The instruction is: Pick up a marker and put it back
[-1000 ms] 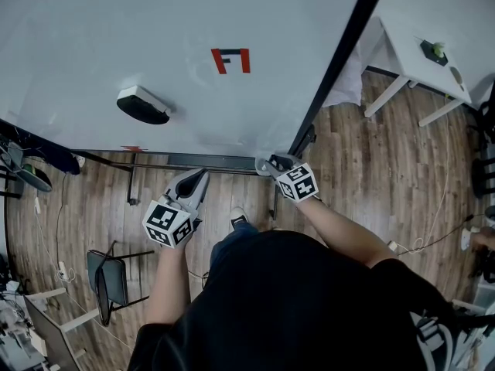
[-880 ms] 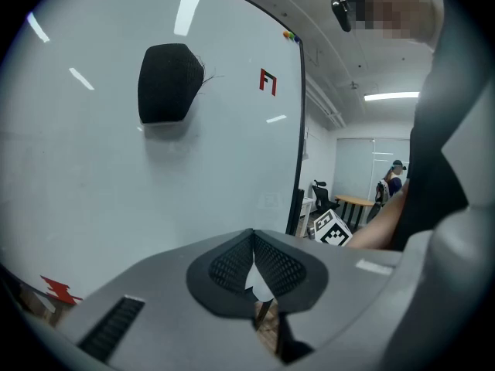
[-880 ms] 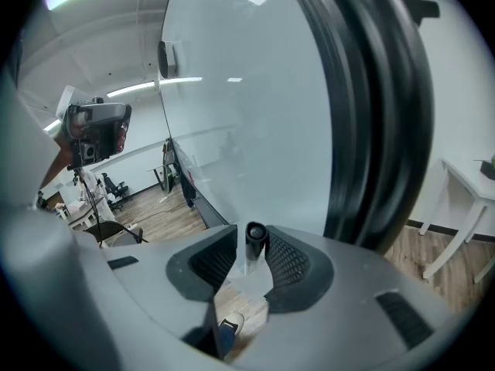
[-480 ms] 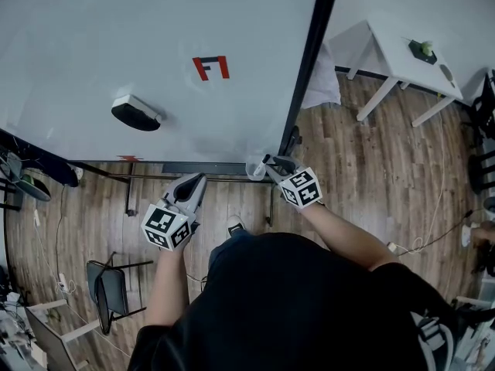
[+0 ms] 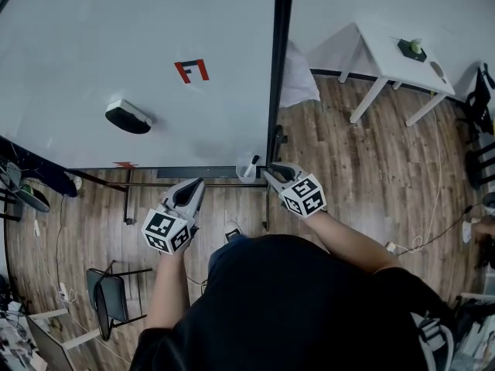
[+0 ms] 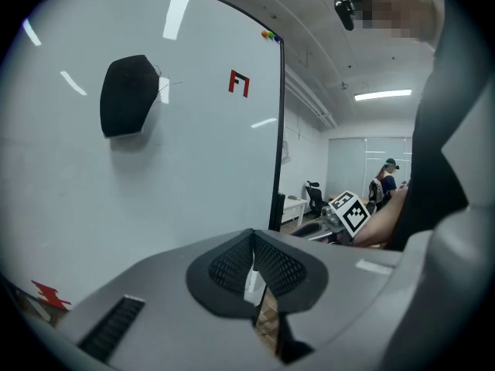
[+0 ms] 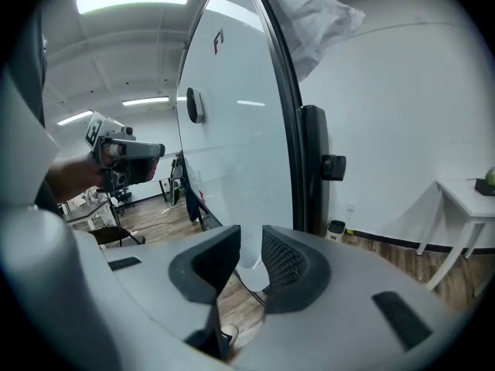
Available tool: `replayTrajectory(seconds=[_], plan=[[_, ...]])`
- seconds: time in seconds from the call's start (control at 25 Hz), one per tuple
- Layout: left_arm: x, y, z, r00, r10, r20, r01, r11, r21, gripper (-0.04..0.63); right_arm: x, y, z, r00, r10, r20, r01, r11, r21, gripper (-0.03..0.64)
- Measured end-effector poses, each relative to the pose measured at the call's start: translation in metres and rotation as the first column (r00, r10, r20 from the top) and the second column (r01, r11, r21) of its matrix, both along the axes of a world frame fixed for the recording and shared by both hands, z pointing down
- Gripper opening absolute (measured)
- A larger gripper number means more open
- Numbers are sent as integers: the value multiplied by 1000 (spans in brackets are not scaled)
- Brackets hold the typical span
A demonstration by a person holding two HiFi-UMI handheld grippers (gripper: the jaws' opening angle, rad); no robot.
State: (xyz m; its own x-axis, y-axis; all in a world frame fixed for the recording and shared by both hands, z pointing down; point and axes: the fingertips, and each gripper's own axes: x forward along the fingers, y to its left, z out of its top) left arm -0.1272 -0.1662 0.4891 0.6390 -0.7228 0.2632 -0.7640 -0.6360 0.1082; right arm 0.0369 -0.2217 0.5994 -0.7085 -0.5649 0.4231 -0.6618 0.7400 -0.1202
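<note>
A small white cup (image 5: 247,169) sits on the whiteboard's (image 5: 155,37) bottom rail by its black right post (image 5: 275,68). A dark marker tip (image 5: 255,161) pokes out of it. My right gripper (image 5: 267,173) points at the cup from the right, just short of it. In the right gripper view its jaws (image 7: 251,242) stand apart and are closing; the cup (image 7: 249,269) shows through the gap, beyond the pads, and nothing is pressed between them. My left gripper (image 5: 197,182) hangs left of the cup, below the rail. Its pads (image 6: 253,242) meet with nothing in them.
A black eraser (image 5: 128,118) sticks to the board, with a red-and-black mark (image 5: 191,70) up to its right. A white table (image 5: 387,52) stands at the far right on the wooden floor. A black chair (image 5: 108,284) is at the lower left.
The head view has swung right, so the board and cup have slid left in the picture. My right gripper has drawn back a little from the cup. The left gripper has held still.
</note>
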Motion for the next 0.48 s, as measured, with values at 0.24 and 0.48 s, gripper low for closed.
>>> replayTrajectory(seconds=[0.24, 0.48], plan=[[11, 10, -1, 1000, 0, -3, 0, 1000, 4, 12, 13, 14, -9, 1000, 3, 14, -3, 1000, 10, 60], [20, 19, -2, 1000, -1, -4, 1, 1000, 7, 12, 25, 20, -17, 1000, 12, 28, -13, 1000, 17, 48]])
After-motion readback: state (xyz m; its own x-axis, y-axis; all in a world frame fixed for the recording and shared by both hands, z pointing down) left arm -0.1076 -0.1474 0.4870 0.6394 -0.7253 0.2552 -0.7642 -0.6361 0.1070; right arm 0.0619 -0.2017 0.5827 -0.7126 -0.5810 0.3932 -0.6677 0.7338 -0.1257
